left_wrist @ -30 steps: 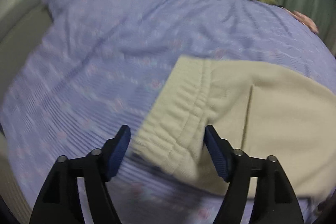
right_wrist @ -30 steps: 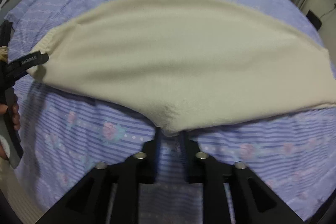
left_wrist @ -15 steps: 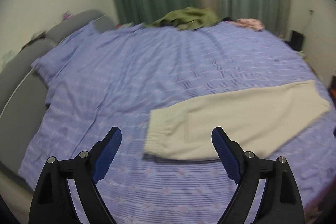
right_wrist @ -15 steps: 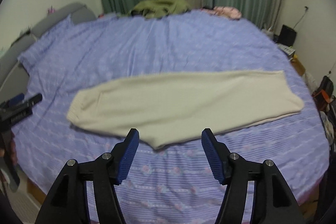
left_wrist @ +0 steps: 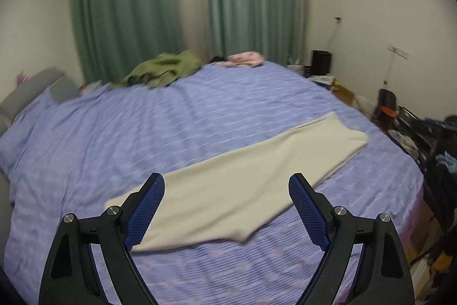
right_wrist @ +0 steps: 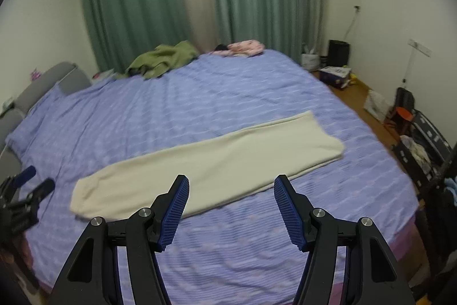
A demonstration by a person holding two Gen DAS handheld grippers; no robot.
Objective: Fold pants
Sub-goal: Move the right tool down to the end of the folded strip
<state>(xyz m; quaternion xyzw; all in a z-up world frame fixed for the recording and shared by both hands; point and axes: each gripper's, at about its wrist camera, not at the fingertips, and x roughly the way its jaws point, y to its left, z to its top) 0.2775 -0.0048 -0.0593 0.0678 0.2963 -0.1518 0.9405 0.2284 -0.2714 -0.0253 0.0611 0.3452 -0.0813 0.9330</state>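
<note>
Cream pants lie flat as one long strip on the blue striped bedspread, running from near left to far right. They also show in the right wrist view. My left gripper is open and empty, held above the near edge of the pants. My right gripper is open and empty, raised over the bed's front. The left gripper also shows at the left edge of the right wrist view.
A green garment and a pink one lie at the bed's far edge by green curtains. A grey headboard is at the left. Bags and clutter stand on the floor at the right.
My right gripper let go of the pants' edge and opened. Both grippers pulled up and back from the bed, so the whole pants and room came into view.
</note>
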